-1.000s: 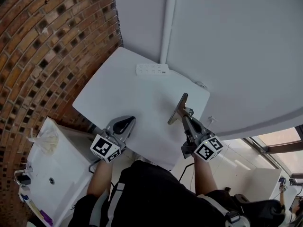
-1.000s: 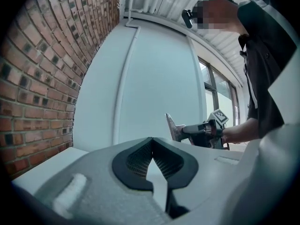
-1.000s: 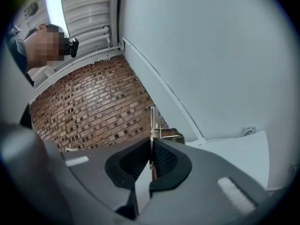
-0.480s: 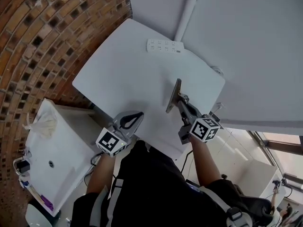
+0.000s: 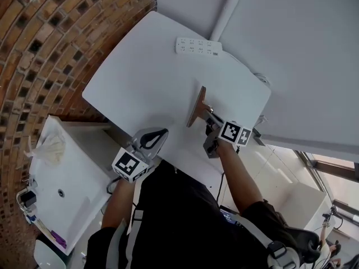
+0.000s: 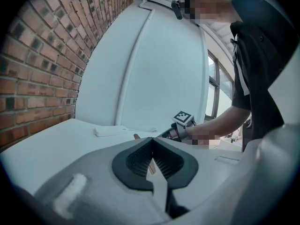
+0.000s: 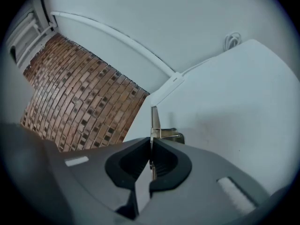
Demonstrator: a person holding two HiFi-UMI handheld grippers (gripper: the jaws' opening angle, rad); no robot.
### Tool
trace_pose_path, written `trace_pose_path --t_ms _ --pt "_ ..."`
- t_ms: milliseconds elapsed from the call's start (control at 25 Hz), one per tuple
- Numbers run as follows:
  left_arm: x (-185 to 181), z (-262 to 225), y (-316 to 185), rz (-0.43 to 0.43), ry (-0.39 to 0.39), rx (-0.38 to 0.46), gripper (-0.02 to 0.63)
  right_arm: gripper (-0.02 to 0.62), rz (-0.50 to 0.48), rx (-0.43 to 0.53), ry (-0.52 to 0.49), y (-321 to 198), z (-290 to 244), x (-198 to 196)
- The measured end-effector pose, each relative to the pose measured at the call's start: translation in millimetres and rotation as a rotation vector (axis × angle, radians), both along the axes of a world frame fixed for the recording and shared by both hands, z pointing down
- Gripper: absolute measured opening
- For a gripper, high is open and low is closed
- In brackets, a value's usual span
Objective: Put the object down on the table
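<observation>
- My left claw [image 5: 161,134] sits nearest me, at the near edge of the counter [image 5: 140,77]. Its jaws are pressed together with nothing between them, as its own view [image 6: 152,142] shows.
- To my left and lower down stands a white cabinet [image 5: 67,195], with a crumpled pale bag [image 5: 50,150] on its top.
- My right claw [image 5: 210,116] reaches out over the counter, further in than the left. Its jaws are clamped tight on a clipboard [image 5: 196,106].
- In the right claw's own view [image 7: 151,143] the pads pinch the thin board [image 7: 154,118] edge-on. The metal clip [image 7: 171,135] juts out just past the jaws, on the right.
- The clipboard stands on edge over the middle of the counter, tilted a little, with its brown face turned to the left. I cannot tell whether its lower edge touches the white top.
- From the left claw's view, only the clipboard's brown tip [image 6: 136,136] shows above the jaws, beside my right forearm [image 6: 220,123].
- A white power strip [image 5: 199,45] lies flat at the far edge of the counter, well apart from the clipboard.
- A coiled white cable [image 5: 261,78] sits at the far right corner.
- Beyond the counter rises a white wall [image 5: 291,49] with a white pipe [image 5: 227,10] running up it. A brick wall [image 5: 45,38] borders the counter's left side.
</observation>
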State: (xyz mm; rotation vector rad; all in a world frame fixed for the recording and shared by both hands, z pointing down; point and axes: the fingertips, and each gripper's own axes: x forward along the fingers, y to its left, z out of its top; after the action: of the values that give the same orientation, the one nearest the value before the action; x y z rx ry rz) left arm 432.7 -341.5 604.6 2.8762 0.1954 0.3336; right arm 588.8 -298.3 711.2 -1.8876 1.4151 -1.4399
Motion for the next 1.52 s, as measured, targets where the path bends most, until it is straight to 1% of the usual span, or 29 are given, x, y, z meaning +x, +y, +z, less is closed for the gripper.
trace_pose_path --t_ms 160,240,400,480,720,840,960,1080,1200,1240,1360,1520 --pt "12 5 -2 0.025 -0.006 -0.018 0.002 0.009 -0.03 -0.051 -0.03 -15 20 1" --pt "17 6 -1 0.045 -0.001 -0.022 0.002 0.009 -0.031 -0.064 -0.048 -22 29 1" --pt "20 8 1 0.072 -0.015 -0.03 0.002 0.009 0.015 -0.068 -0.119 -29 42 6" --pt "18 8 -2 0.069 -0.032 -0.039 0.002 0.009 0.039 -0.067 -0.153 -32 48 8" --pt "13 9 -10 0.055 -0.041 -0.052 0.002 0.011 0.102 -0.077 -0.228 -37 60 10" --pt "11 10 -10 0.061 -0.042 -0.04 0.002 0.012 0.124 -0.088 -0.253 -36 65 9" --pt "11 8 -9 0.067 -0.036 -0.033 0.002 0.014 0.139 -0.081 -0.252 -38 66 11" --pt "7 8 -7 0.069 -0.042 -0.033 0.002 0.022 0.138 -0.088 -0.223 -38 66 10" --pt "7 2 -6 0.065 -0.029 -0.036 0.002 0.097 0.121 -0.093 -0.19 -35 62 10" --pt "7 0 -6 0.064 -0.021 -0.037 0.002 0.112 0.118 -0.096 -0.18 -33 60 10" --pt "7 -4 -7 0.065 0.002 -0.04 0.002 0.134 0.112 -0.113 -0.148 -26 57 10" --pt "9 -9 -7 0.069 0.044 -0.062 0.002 0.133 0.136 -0.113 -0.105 -6 47 13"
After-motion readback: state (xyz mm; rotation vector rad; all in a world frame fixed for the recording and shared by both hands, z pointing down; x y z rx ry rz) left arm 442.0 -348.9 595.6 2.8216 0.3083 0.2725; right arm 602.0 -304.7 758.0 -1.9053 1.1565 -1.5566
